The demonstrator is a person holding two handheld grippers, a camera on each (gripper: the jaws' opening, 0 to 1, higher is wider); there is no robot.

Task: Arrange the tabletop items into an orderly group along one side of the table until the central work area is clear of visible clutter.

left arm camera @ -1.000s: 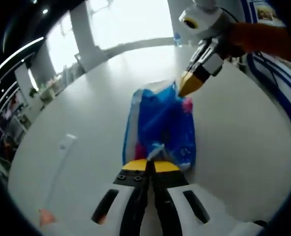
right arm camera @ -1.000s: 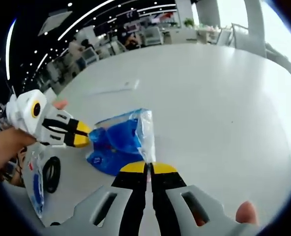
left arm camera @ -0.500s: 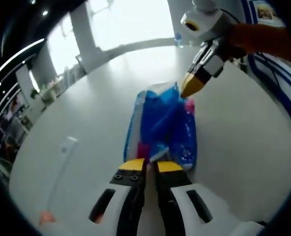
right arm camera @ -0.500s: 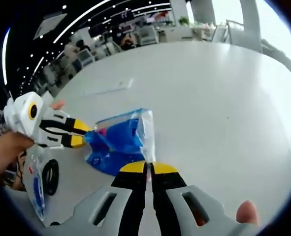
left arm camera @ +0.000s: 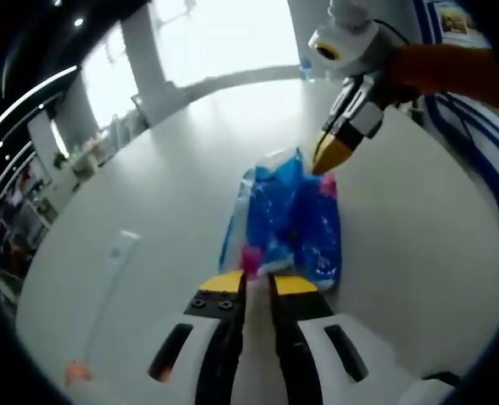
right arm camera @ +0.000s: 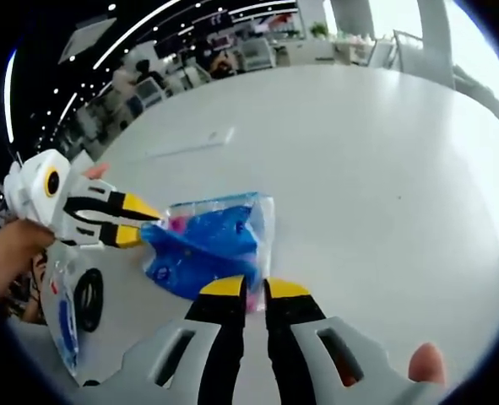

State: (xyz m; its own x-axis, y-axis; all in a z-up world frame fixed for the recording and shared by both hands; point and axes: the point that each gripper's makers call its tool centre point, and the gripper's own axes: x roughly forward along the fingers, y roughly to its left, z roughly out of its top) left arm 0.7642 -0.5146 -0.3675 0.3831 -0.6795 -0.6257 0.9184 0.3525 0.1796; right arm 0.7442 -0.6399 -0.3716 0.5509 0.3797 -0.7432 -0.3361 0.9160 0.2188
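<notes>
While the crinkly blue plastic packet [left arm camera: 287, 224] lay on the smooth white table [left arm camera: 173, 186], the left gripper [left arm camera: 255, 283] stood at its near end, jaws slightly apart. The right gripper [right arm camera: 254, 288], jaws also slightly parted, met the opposite edge. Beside it lay a black ring [right arm camera: 87, 299] and a clear bag [right arm camera: 61, 321]; bright windows lit the room beyond.

Right gripper [right arm camera: 255, 288] at 6 o'clock, jaws slightly parted at the blue plastic bag's [right arm camera: 205, 245] near edge on the white table [right arm camera: 359, 169]; left gripper [right arm camera: 132, 221] at 9 o'clock, jaws parted, touching its far end.
</notes>
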